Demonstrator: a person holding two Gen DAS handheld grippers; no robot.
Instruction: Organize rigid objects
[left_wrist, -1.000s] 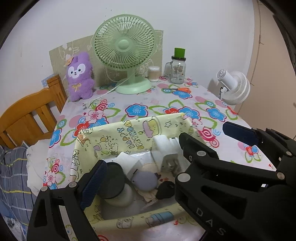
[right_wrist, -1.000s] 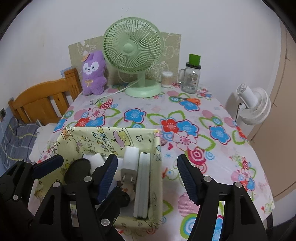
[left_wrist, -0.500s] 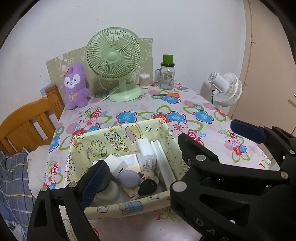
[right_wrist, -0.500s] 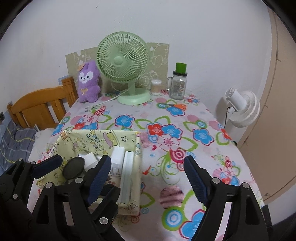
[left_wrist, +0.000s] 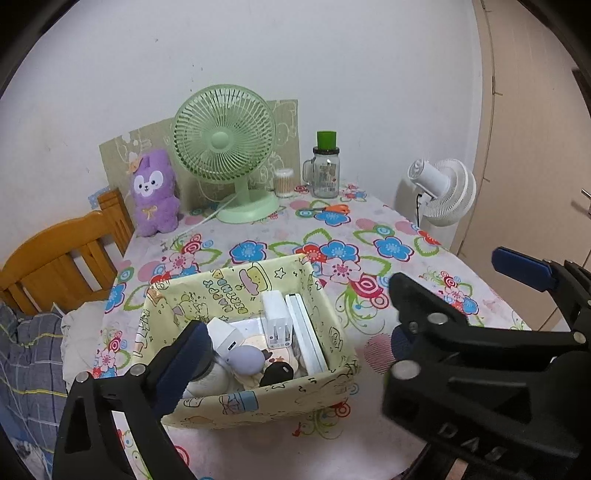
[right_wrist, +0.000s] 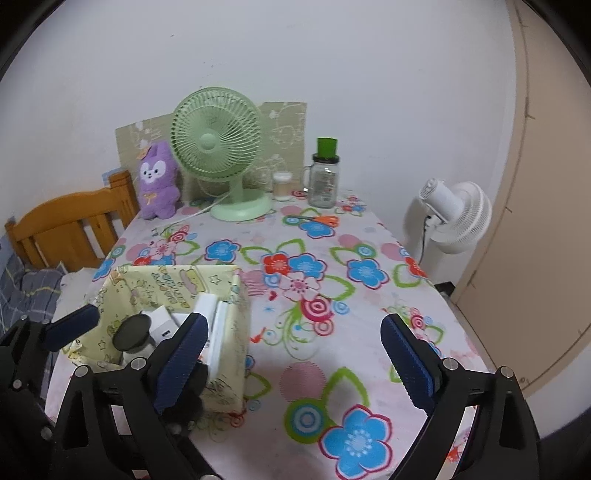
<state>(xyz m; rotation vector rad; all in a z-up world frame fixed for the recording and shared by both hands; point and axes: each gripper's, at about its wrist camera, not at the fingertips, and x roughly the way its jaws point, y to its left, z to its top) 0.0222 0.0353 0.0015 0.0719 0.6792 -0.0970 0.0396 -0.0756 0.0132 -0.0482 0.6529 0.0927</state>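
We hold two black grippers with blue pads above the near edge of a table. Our left gripper (left_wrist: 295, 373) has its jaws spreading apart, nearly at their widest, with nothing pressed between the pads; its left finger hangs over the near left corner of a fabric box. Our right gripper (right_wrist: 291, 354) is also opening wide and grips nothing; only the flowered tablecloth (right_wrist: 332, 258) shows between its pads.

The fabric box (left_wrist: 255, 400), pale yellow with cartoon prints, sits near the table's near left corner. Inside it we see the sorted hard items: a white wall charger (left_wrist: 277, 317) standing upright, a flat white slab (left_wrist: 306, 332) on edge against the box's right wall and touching the charger, a second white plug (left_wrist: 225, 338) to the left, a lilac rounded object (left_wrist: 245, 358), a small black object (left_wrist: 277, 373) at the near wall, and a dark-lidded jar (right_wrist: 133, 334) in the left part.

Along the table's far edge stand a purple plush rabbit (left_wrist: 153, 194) at the left corner, a green desk fan (left_wrist: 225, 147) beside it, a small cotton-swab tub (left_wrist: 284, 182) and a glass jar with a green lid (left_wrist: 325, 170). Orange-handled scissors (left_wrist: 334, 209) lie in front of the jar. Beyond the table's right edge stands a white fan (left_wrist: 443, 192). A wooden bed frame (left_wrist: 62, 254) sits off the left edge.
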